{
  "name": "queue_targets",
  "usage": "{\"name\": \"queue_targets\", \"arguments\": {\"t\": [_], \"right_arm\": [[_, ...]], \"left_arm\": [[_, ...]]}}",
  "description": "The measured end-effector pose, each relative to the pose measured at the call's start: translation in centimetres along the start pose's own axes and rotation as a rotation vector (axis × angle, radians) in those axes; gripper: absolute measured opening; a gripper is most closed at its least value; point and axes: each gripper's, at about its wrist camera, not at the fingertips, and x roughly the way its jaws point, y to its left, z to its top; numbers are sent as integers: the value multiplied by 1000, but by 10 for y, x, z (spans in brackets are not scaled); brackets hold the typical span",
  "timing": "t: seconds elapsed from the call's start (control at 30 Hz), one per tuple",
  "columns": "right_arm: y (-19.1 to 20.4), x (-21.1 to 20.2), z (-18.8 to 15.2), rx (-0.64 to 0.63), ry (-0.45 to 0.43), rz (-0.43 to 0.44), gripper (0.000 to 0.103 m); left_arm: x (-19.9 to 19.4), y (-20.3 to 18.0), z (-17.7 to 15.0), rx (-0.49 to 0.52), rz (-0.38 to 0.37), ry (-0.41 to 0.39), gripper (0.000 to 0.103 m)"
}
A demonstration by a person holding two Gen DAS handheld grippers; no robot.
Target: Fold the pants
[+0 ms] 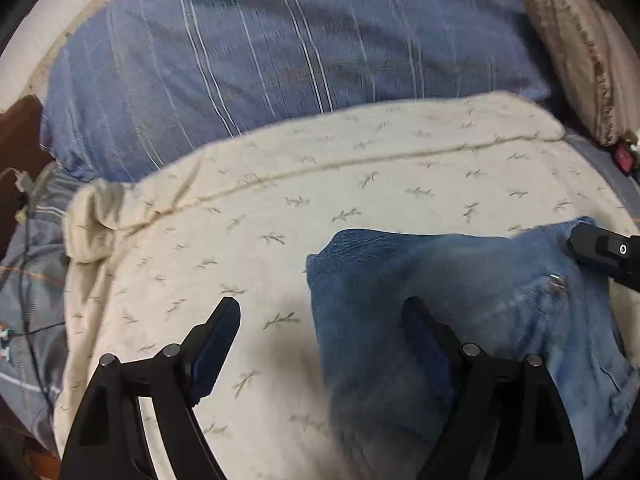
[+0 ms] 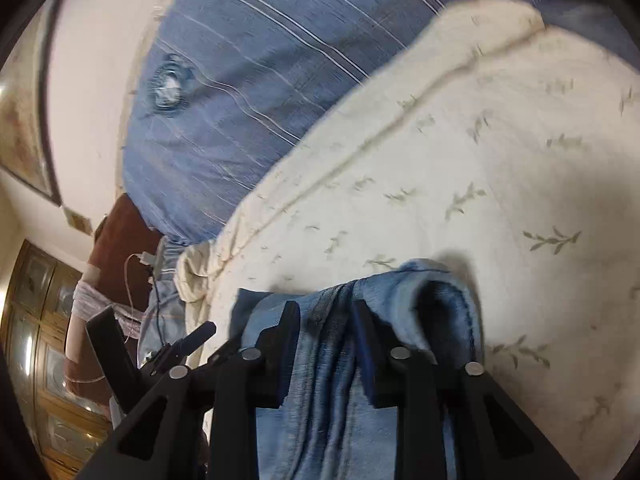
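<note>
The pants are blue jeans [image 1: 460, 320] lying folded on a cream leaf-print sheet [image 1: 280, 208]. My left gripper [image 1: 320, 308] is open just above them; its right finger is over the denim, its left finger over the sheet. My right gripper [image 2: 326, 308] is shut on a bunched fold of the jeans [image 2: 332, 344] and holds it up off the sheet. The right gripper also shows at the right edge of the left wrist view [image 1: 604, 250], at the jeans' far corner.
A blue striped cover [image 1: 260, 60] lies beyond the cream sheet [image 2: 500, 160]. A tan pillow [image 1: 580, 60] sits at the far right. A cable [image 1: 28, 280] runs along the bed's left side. A wooden cabinet [image 2: 36, 340] stands to the left.
</note>
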Motion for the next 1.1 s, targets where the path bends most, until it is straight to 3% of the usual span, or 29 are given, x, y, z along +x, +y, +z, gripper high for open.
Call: {"name": "queue_targets", "arguments": {"t": [0.2,0.4,0.63,0.93,1.1], "right_arm": [[35,-50,-34,-164,-69,18,31],[45,-74,-79,-206,-46,-10,31],[30,-63,-94,-157,20,-88,32],[8,-43,-95,-95,89,-94,32],[18,-35,-99,-195,84,-166,33]], "left_arm": [[-55,13,-23,-38,5,-100,84],[-74,14,-52,-41,-17,-93,84],[-57,2,-78,-36,-40,-5,84],[-33,-5,-94,-22,-19,5,90],[-32,-4,-94,-34,-19,11,91]]}}
